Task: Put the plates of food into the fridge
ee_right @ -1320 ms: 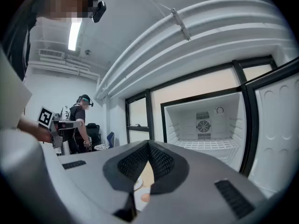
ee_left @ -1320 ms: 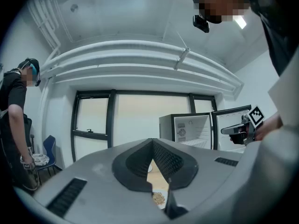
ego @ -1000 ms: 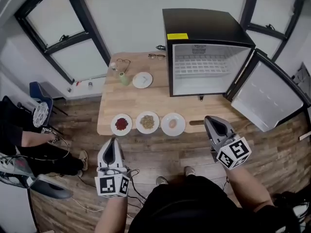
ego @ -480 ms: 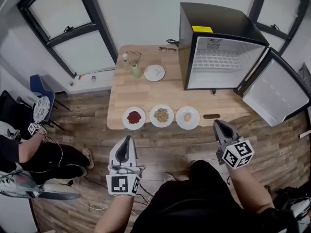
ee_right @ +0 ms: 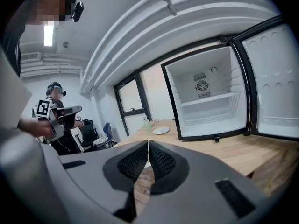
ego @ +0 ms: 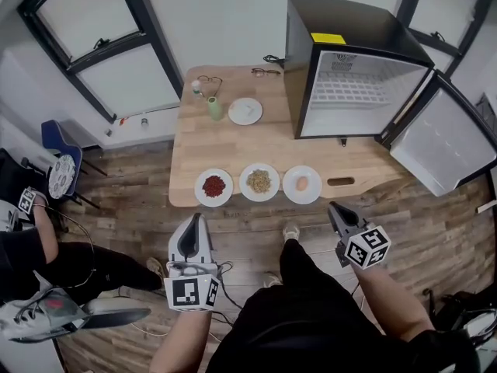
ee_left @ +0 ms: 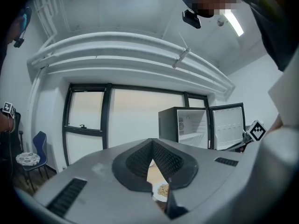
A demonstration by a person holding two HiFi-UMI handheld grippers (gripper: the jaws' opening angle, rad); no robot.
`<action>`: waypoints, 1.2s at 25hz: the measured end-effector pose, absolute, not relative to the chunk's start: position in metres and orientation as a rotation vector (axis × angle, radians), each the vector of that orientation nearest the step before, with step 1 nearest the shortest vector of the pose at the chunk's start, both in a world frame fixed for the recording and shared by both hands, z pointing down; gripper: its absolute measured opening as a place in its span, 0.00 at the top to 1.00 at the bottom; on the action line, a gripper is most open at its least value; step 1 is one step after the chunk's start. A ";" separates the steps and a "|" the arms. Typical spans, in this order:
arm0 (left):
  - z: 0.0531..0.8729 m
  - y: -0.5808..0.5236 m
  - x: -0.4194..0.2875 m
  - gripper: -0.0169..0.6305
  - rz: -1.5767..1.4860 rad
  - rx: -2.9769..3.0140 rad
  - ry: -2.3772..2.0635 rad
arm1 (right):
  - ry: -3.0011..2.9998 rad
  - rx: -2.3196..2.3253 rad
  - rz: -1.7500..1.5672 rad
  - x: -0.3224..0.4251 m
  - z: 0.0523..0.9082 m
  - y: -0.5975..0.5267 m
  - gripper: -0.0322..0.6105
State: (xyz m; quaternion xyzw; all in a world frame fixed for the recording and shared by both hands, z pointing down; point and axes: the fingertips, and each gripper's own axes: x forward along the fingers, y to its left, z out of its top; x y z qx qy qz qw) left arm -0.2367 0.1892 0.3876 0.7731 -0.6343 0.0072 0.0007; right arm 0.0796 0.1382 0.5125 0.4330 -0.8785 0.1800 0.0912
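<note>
Three plates of food stand in a row at the wooden table's (ego: 233, 150) near edge: red food (ego: 213, 186), grains (ego: 258, 182), and an egg (ego: 302, 184). The black fridge (ego: 349, 92) stands open and empty on the table's right end, its door (ego: 443, 142) swung out to the right. My left gripper (ego: 196, 218) is shut and empty, short of the table, below the red plate. In the left gripper view its tips (ee_left: 152, 141) meet, and the grain plate (ee_left: 162, 190) shows below them. My right gripper (ego: 332, 207) is shut and empty below the egg plate, its tips (ee_right: 148, 141) together.
An empty white plate (ego: 245, 111), a green bottle (ego: 214, 109) and glasses (ego: 266, 71) lie at the table's back. A person (ego: 31, 247) sits at the left near a blue chair (ego: 58, 142). Cables lie on the wood floor (ego: 256, 231).
Both grippers have sunk in front of the table, the right one more. The person's foot has stepped forward toward the table. The plates have not moved.
</note>
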 end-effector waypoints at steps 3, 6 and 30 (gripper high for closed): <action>0.387 0.180 -0.235 0.97 0.023 2.416 -2.003 | -2.572 1.316 0.588 0.083 0.540 0.128 0.92; 0.390 0.172 -0.230 0.97 0.056 2.426 -1.990 | -2.513 1.363 0.655 0.090 0.575 0.118 0.92; 0.436 0.086 -0.211 0.97 0.381 2.399 -1.894 | -2.223 1.610 1.806 0.100 0.736 0.073 0.68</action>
